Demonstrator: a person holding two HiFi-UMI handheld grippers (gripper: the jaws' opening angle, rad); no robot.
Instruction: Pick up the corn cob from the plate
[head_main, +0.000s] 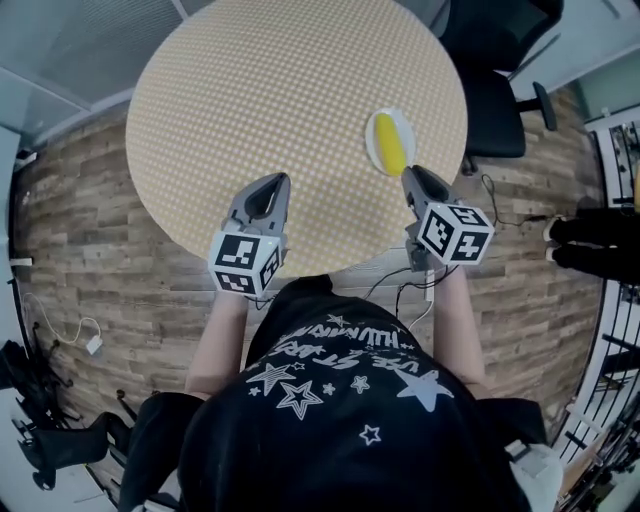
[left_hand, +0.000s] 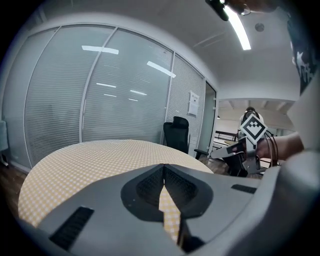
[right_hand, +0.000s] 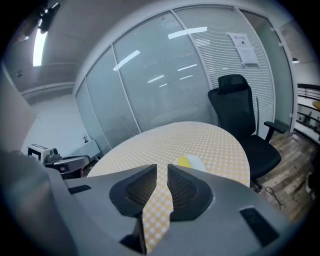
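Observation:
A yellow corn cob (head_main: 390, 143) lies on a small white plate (head_main: 376, 150) at the right side of the round table (head_main: 260, 90) with its yellow checked cloth. In the right gripper view the corn cob (right_hand: 183, 161) and plate (right_hand: 197, 163) show just beyond the jaws. My right gripper (head_main: 409, 172) hovers at the plate's near edge, shut and holding nothing. Over the table's near edge to the left, my left gripper (head_main: 279, 180) is shut and holding nothing too. Its jaws (left_hand: 163, 168) meet at the tips. The right gripper (right_hand: 162, 168) shows only a sliver of gap.
A black office chair (head_main: 498, 100) stands close to the table's right side, behind the plate. Glass walls with blinds (left_hand: 100, 95) enclose the room. Cables (head_main: 505, 215) lie on the wood floor at the right. The person's body fills the head view's lower edge.

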